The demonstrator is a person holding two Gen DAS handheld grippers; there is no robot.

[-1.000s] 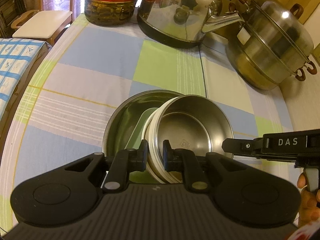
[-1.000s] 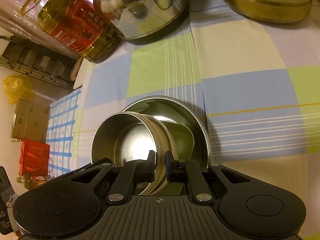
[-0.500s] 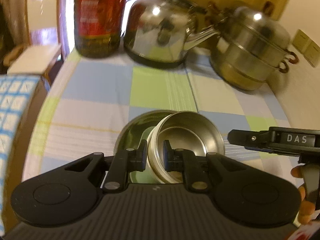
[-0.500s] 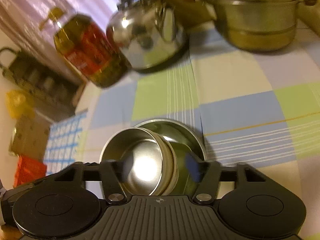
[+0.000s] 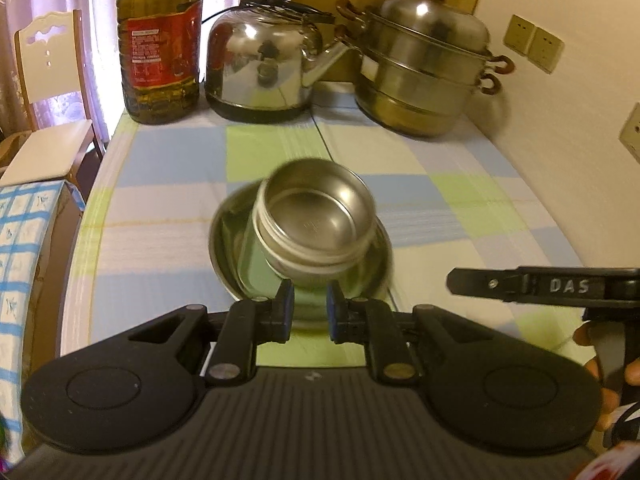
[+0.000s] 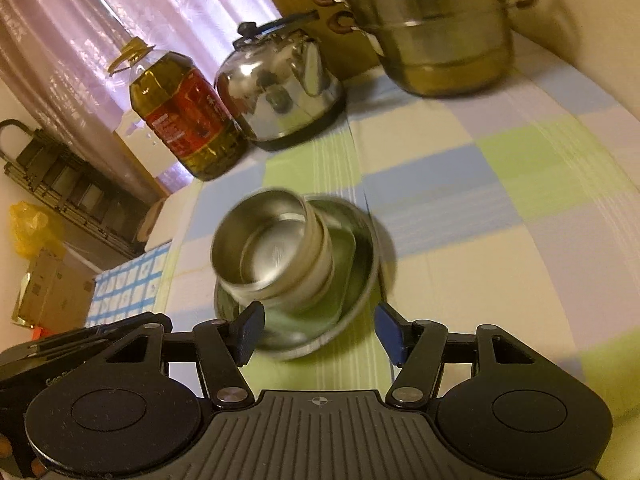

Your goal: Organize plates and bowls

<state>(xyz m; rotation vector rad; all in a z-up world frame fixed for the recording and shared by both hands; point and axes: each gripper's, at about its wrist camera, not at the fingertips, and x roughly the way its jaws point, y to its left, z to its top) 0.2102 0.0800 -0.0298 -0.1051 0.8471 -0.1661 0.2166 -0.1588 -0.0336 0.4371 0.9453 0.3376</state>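
Note:
A stack of steel bowls sits tilted inside a wide steel plate on the checked tablecloth. It shows in the right wrist view too, bowls in the plate. My left gripper is just in front of the plate, its jaws slightly apart and holding nothing. My right gripper is wide open and empty, in front of the plate. The right gripper's body also shows at the right of the left wrist view.
An oil bottle, a steel kettle and a stacked steamer pot stand along the back of the table. A chair is at the left. A wall with sockets runs on the right.
Both grippers have let go of the bowl stack's rim and pulled back and up. The right jaws opened wide, the left opened a little. The stack now rests tilted in the plate.

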